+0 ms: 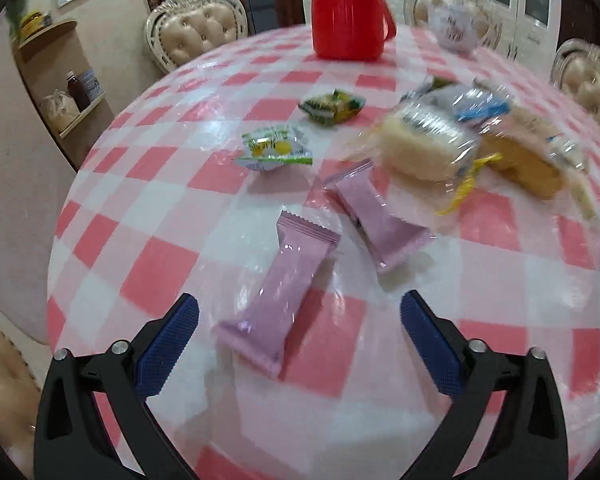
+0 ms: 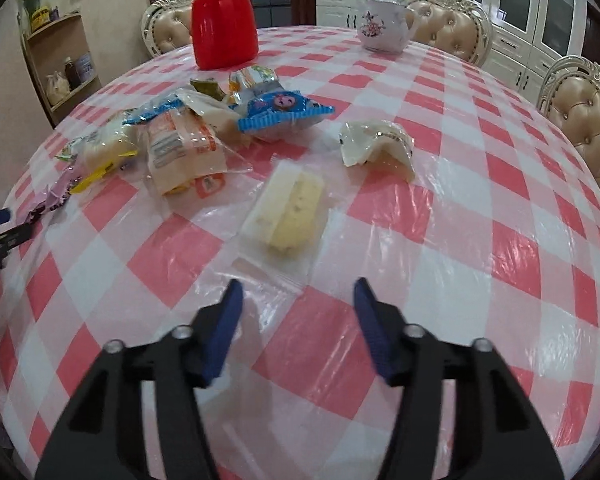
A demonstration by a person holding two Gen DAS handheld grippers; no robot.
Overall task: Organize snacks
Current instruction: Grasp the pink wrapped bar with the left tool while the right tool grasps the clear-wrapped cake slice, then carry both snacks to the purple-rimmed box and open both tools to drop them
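Observation:
My left gripper is open, just short of a pink wrapped bar lying between its fingers' line. A second pink bar lies beyond it. Two small green-and-yellow packets lie farther back, and clear-wrapped cakes are piled at right. My right gripper is open, just short of a clear-wrapped yellow cake slice. A pile of wrapped snacks, a blue cartoon packet and a white wrapped piece lie beyond.
The round table wears a pink-and-white checked cloth. A red thermos and a white floral teapot stand at the far side. Padded chairs ring the table. A wooden corner shelf stands at left.

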